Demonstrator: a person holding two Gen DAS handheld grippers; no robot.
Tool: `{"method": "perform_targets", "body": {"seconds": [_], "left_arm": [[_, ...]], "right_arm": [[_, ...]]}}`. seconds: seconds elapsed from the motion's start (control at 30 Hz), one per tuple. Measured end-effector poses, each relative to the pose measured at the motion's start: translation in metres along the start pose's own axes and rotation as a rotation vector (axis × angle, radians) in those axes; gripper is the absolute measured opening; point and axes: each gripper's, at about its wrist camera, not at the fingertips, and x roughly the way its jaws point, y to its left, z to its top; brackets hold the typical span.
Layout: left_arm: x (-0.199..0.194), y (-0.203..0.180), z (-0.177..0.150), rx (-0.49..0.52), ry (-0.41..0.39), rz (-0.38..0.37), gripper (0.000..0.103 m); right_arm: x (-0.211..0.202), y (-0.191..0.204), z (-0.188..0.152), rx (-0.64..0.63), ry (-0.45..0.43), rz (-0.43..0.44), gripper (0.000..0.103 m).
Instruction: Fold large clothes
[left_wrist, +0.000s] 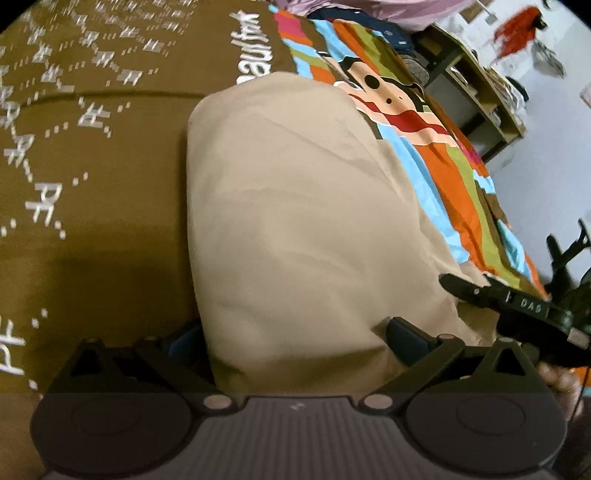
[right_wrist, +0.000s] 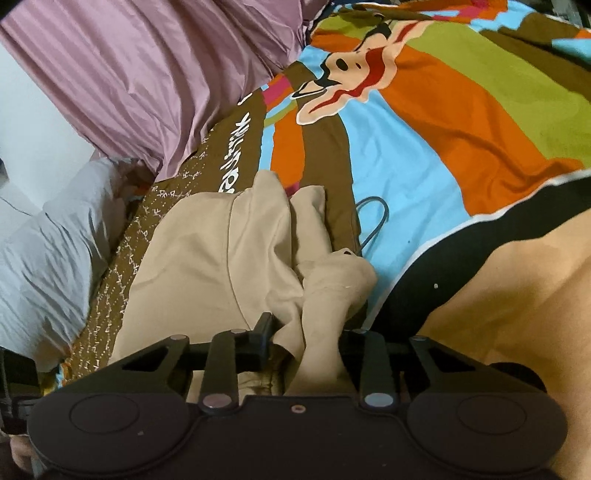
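A beige garment (left_wrist: 295, 206) lies in a long folded strip on the bedspread (left_wrist: 92, 221), which is brown on one side and striped in bright colours on the other. My left gripper (left_wrist: 295, 339) stands wide at the garment's near end, with the cloth filling the gap between its fingers (left_wrist: 406, 338). In the right wrist view the same garment (right_wrist: 207, 258) is bunched at its near edge. My right gripper (right_wrist: 306, 332) is shut on that bunch, and the cloth hides its right finger. The right gripper (left_wrist: 458, 286) also shows at the garment's right edge.
A dark cable loop (right_wrist: 373, 221) lies on the bedspread just beyond the garment. Purple bedding (right_wrist: 147, 74) and a grey pillow (right_wrist: 48, 240) are piled at the bed's far left. A person's black sleeve (right_wrist: 443, 266) is close on the right. A wooden shelf (left_wrist: 480, 92) stands past the bed.
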Motion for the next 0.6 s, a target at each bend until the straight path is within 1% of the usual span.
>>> {"method": "perform_targets", "body": {"seconds": [0.07,0.17,0.6], "left_arm": [[0.0014,0.0032,0.0001,-0.021,0.006,-0.011,0.103],[0.0024,0.0016,0.0013,-0.021,0.015,-0.002,0.103],[0.0024,-0.0006,0.0058,-0.024,0.038,0.0,0.103]], "right_arm": [[0.0019,-0.0029,0.0005,0.015,0.006,0.008,0.032],[0.0034,-0.0073,0.0008,0.043,0.013,0.022,0.033],[0.0047,-0.0081,0.0001,0.047,0.009,0.03,0.035]]}}
